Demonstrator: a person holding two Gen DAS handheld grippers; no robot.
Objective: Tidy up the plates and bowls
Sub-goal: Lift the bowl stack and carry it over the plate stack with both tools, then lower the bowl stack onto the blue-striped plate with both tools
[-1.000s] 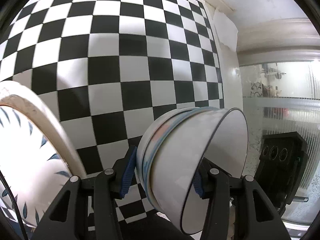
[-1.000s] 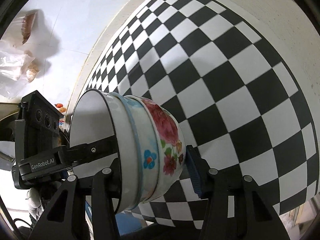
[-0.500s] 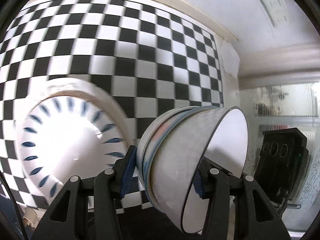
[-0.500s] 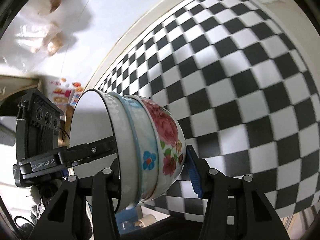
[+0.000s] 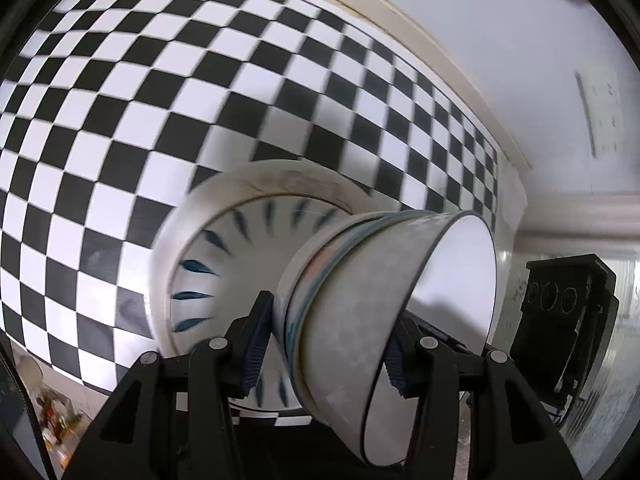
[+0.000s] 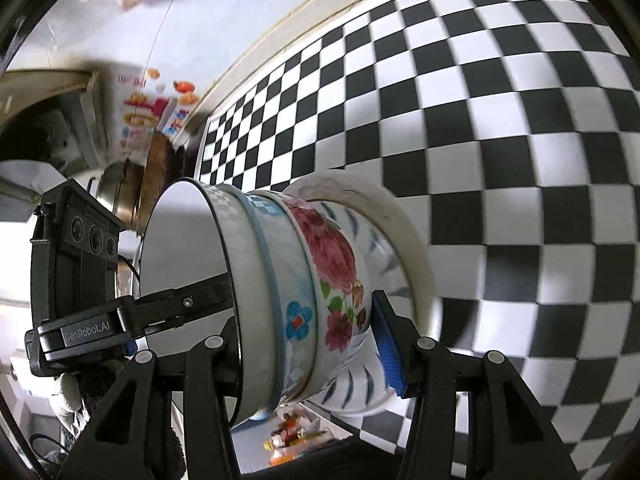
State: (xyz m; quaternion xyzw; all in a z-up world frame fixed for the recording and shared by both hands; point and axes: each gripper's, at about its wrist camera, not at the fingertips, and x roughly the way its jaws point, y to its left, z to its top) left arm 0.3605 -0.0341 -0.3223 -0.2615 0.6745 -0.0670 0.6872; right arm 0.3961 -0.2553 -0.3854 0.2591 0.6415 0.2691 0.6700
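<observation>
A stack of nested bowls (image 5: 360, 312) is held between both grippers, seen from the side. My left gripper (image 5: 324, 344) is shut on the stack of bowls, gripping it from one side. My right gripper (image 6: 304, 340) is shut on the same stack (image 6: 280, 292) from the other side; the outer bowl has red and pink flowers. A wide white plate with blue leaf marks (image 5: 224, 264) lies on the checkered tablecloth behind the stack. It also shows in the right wrist view (image 6: 404, 248).
The black and white checkered tablecloth (image 5: 120, 120) covers the table, with its edge near a white wall (image 5: 500, 40). Packets and clutter (image 6: 292, 436) lie below the table edge. A metal pot (image 6: 120, 188) stands at the left in the right wrist view.
Both grippers have swung with the bowl stack toward the blue-leaf plate, which has moved from the left edge to directly behind the stack. The grip on the stack is unchanged.
</observation>
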